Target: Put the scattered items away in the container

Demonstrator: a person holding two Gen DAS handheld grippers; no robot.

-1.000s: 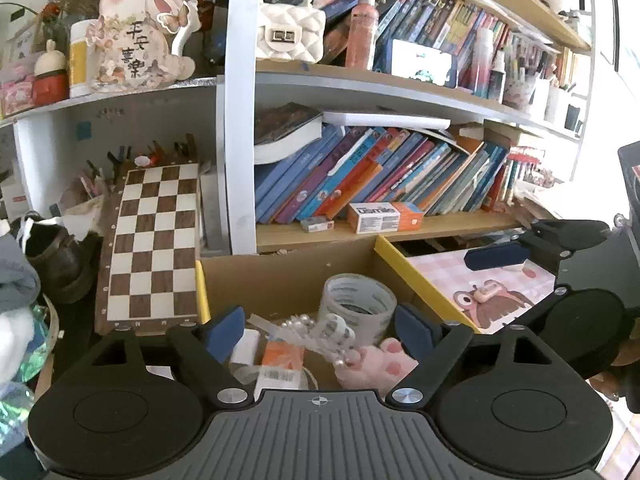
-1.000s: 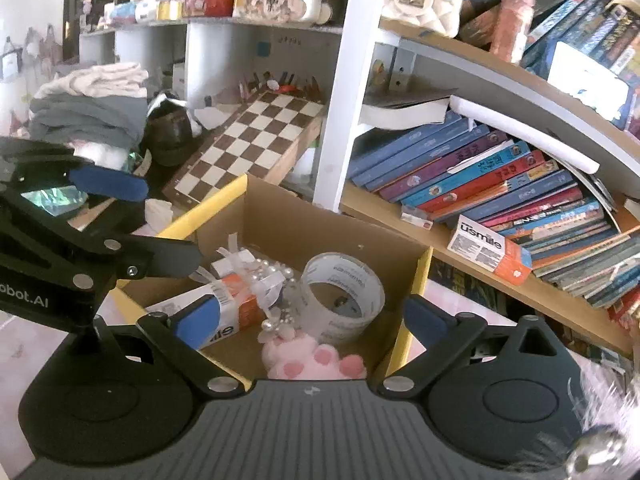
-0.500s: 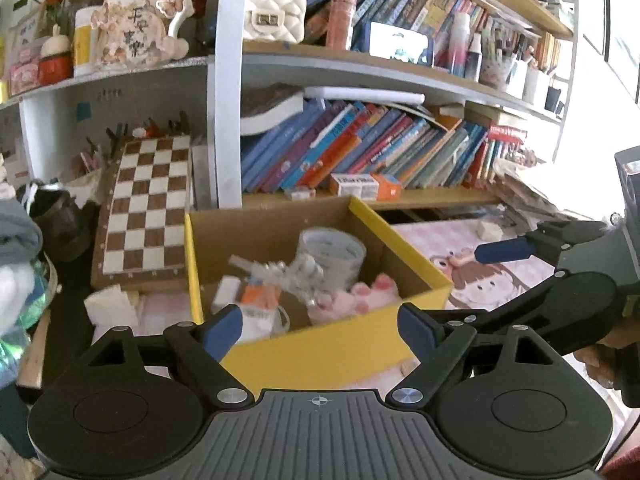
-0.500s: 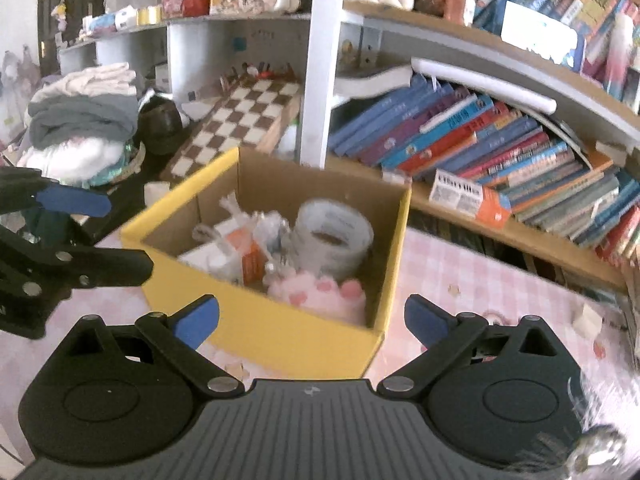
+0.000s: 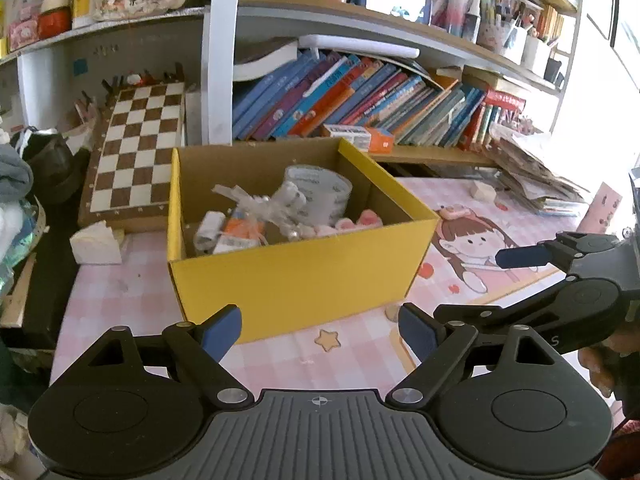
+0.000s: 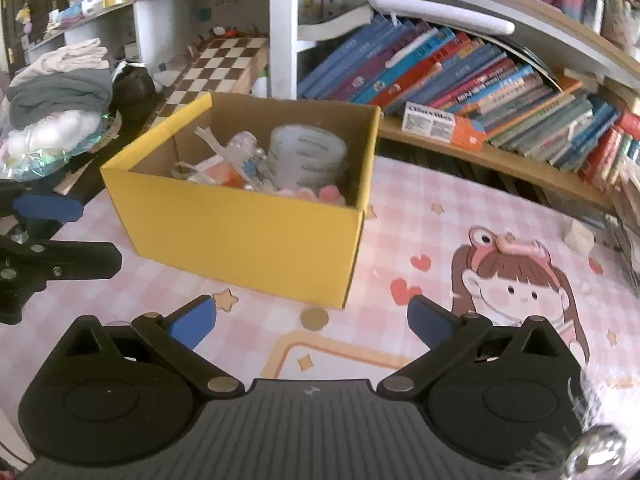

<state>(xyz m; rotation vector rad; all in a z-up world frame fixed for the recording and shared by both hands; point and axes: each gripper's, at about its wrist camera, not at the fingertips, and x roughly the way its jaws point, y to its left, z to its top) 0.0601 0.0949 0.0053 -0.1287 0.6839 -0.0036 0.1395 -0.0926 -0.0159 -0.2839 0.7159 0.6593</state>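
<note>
A yellow cardboard box (image 5: 296, 280) stands on the pink checked mat; it also shows in the right wrist view (image 6: 240, 240). Inside lie a roll of clear tape (image 5: 320, 194), an orange-and-white carton (image 5: 236, 236), a beaded ribbon bow (image 5: 260, 208) and a pink plush paw (image 5: 352, 224). My left gripper (image 5: 320, 330) is open and empty, held in front of the box. My right gripper (image 6: 312, 320) is open and empty, in front of the box's right corner. The right gripper also shows at the right edge of the left wrist view (image 5: 560, 280).
A chessboard (image 5: 136, 152) leans behind the box at the left. A bookshelf (image 5: 360, 96) full of books runs along the back. A white block (image 5: 96, 244) lies left of the box. A small white block (image 6: 578, 236) and a brown disc (image 6: 314, 318) lie on the mat. Folded clothes (image 6: 60, 92) sit at far left.
Both grippers have pulled back from above the box toward me; the box now sits farther away, with its whole front wall in view. Both stay open and empty.
</note>
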